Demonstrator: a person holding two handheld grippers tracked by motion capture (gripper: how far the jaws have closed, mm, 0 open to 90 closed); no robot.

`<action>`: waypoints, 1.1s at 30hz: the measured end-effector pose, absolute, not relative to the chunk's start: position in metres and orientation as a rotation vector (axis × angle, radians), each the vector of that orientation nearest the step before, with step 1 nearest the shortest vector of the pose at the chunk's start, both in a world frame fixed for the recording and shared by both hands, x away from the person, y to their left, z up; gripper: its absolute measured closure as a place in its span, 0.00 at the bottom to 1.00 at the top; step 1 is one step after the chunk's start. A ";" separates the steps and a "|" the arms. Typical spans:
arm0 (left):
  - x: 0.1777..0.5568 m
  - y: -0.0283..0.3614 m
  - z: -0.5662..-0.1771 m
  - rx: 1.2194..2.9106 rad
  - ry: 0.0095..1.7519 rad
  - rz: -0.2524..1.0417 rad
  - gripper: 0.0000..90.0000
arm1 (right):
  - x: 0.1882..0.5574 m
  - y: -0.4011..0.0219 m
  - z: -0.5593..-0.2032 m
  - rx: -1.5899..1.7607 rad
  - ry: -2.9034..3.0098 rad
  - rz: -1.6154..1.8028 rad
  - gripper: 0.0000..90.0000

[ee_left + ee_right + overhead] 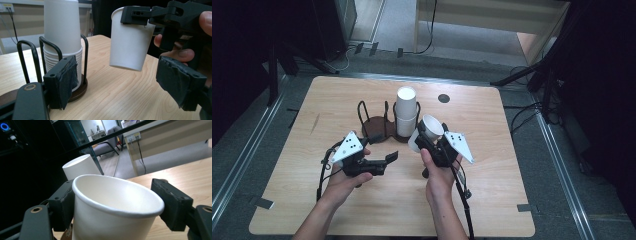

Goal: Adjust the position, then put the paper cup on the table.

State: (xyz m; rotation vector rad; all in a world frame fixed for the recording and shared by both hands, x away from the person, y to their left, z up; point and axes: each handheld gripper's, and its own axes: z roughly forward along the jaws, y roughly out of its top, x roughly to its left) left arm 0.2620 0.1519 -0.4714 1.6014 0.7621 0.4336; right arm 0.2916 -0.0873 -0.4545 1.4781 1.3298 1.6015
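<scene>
The right tongs (428,134) are grasping a single white paper cup (428,131) at its rim, w/ one pad on each side of the cup wall; in the right gripper view the two pads (172,202) are pressing the cup (112,212) from left and right. The cup is hanging free in the air, not touching the bench (492,190), and it is just beside the stack of cups (406,112), on the person's right side of this stack. In the left gripper view the held cup (128,45) is standing nearly upright, only tilting a little, w/ its bottom above the wood.

The stack of cups is sitting upside down in a black wire holder (379,125) w/ a dark round base, approx. in the middle of the bench.

The left tongs (391,157) are released, jaws apart w/ nothing between them. They are staying low, in front of the holder on the person's side, and pointing toward the held cup. In the left gripper view its pads (65,77) are framing the stack (62,32) and the cup.
</scene>
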 end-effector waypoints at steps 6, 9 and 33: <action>0.262 0.155 -0.471 1.594 0.773 0.433 0.20 | 0.291 -0.087 -0.454 1.386 1.351 1.550 0.27; 0.262 0.156 -0.471 1.587 0.779 0.434 0.20 | 0.292 -0.089 -0.454 1.369 1.355 1.530 0.27; 0.266 0.178 -0.477 1.580 0.852 0.473 0.21 | 0.317 -0.123 -0.459 1.299 1.337 1.393 0.28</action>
